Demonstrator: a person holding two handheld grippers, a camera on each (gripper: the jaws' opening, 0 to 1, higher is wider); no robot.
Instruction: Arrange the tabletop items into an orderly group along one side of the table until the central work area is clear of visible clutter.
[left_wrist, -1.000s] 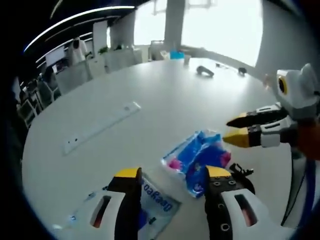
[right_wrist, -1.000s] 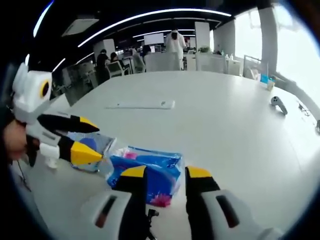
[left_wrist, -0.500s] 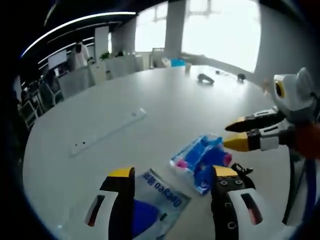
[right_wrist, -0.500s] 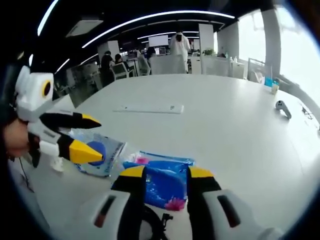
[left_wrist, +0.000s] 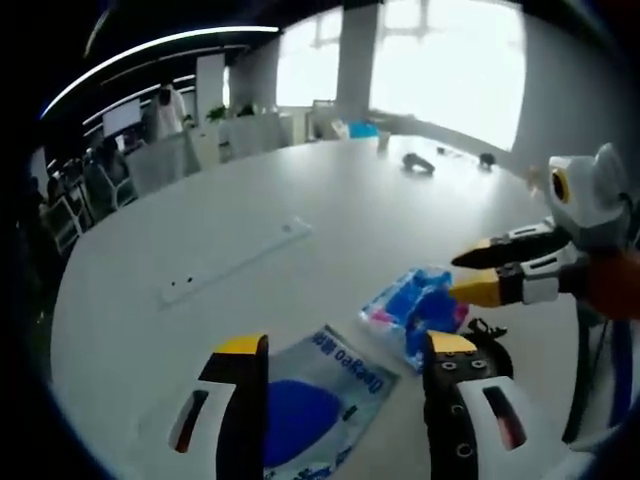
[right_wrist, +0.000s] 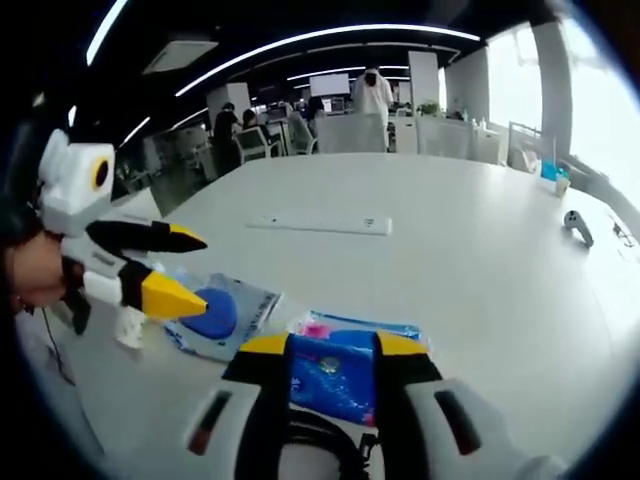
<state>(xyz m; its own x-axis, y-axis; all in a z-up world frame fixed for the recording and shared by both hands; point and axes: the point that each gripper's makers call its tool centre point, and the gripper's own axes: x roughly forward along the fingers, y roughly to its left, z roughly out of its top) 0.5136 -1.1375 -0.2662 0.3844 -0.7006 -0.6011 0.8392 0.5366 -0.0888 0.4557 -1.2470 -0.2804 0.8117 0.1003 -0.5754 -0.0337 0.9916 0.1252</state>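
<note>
Left gripper view: left gripper (left_wrist: 342, 352) hangs over the white counter (left_wrist: 330, 200), jaws spread apart with nothing between them. Clear pouch with a blue disc (left_wrist: 305, 400) lies flat on the counter in the gap between the jaws. Blue-and-pink plastic packet (left_wrist: 418, 306) sits at 1 o'clock of the pouch, just beside it. Right gripper (left_wrist: 468, 273) enters at 3 o'clock, its yellow tips parted, poised at the packet's edge; contact cannot be judged. White flat strip (left_wrist: 238, 260) lies at 11 o'clock, well apart. Small dark object (left_wrist: 417, 161) near the far edge at 12 o'clock.

Right gripper view: right gripper (right_wrist: 334, 345) jaws parted, packet (right_wrist: 345, 362) between them, pouch (right_wrist: 222, 313) at 10 o'clock under the left gripper (right_wrist: 185, 268).
</note>
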